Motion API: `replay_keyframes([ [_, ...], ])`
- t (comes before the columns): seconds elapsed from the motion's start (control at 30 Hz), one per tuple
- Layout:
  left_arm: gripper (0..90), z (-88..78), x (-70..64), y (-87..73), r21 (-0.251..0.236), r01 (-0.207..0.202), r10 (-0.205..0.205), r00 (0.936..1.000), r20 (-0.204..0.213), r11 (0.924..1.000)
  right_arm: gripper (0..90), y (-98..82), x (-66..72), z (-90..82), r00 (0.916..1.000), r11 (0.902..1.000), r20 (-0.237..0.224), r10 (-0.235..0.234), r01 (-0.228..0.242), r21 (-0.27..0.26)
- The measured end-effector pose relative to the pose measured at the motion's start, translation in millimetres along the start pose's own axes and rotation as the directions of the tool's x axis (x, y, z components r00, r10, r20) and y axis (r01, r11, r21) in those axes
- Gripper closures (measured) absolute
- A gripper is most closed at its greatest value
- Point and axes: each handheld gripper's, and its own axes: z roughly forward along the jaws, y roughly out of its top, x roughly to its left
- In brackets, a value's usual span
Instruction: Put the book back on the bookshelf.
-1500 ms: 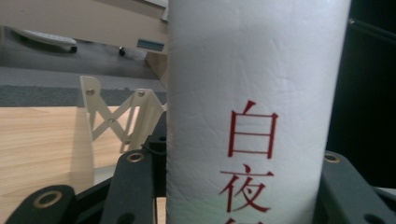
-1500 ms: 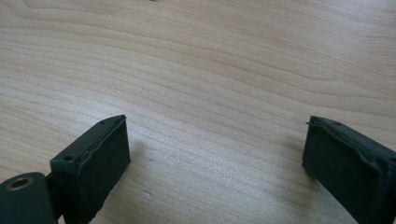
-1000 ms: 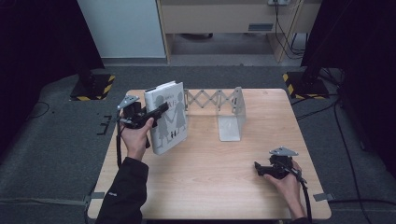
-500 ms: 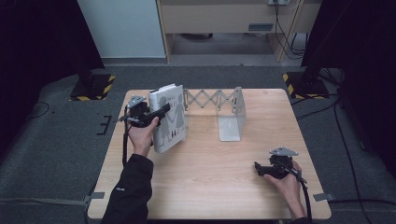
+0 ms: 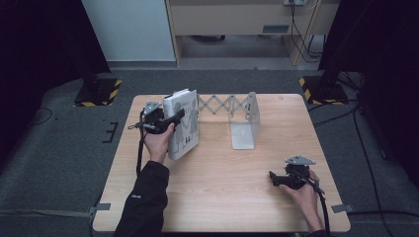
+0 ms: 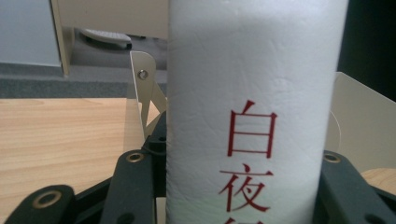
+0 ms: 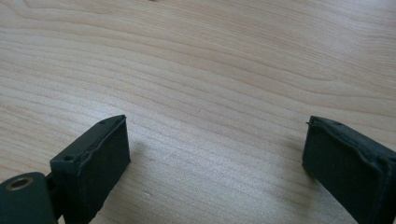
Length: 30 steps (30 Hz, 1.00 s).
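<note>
The right gripper rests near the counter's front, jaws wide with nothing between — farther back, the left gripper squeezes the white book, standing, probably touching the folding metal bookend.

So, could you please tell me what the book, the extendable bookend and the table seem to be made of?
Book: paper, with a matte white cover, faintly creased on the spine, with red printed characters. Extendable bookend: probably painted sheet metal, thin pale plates with a rivet and a scissor lattice. Table: light wood or wood-look laminate, with visible grain; which of the two is unclear.
</note>
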Motion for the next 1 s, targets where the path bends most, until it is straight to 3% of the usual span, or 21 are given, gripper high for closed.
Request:
replay_keyframes([
  [0.37, 51.7, -9.7, -1.2, -11.5, -0.015, -0.058, 0.058, 0.9983, 0.01, 0.9982, 7.7, 0.0, -0.1, -0.1, 1.0, 1.0, -0.002, -0.001, 0.001, 0.002],
  [0.77, 51.4, -40.1, 5.0, -41.4, -0.045, -0.057, 0.058, 0.9981, 0.019, 0.9973, 7.7, 0.0, -0.1, 0.1, 1.0, 1.0, 0.0, -0.001, 0.001, -0.001],
  [1.0, 51.2, -47.8, -1.2, -52.0, -0.039, -0.111, 0.111, 0.9937, 0.014, 0.9931, 7.7, 0.0, -0.1, 0.0, 1.0, 1.0, 0.0, -0.001, 0.001, 0.0],
])
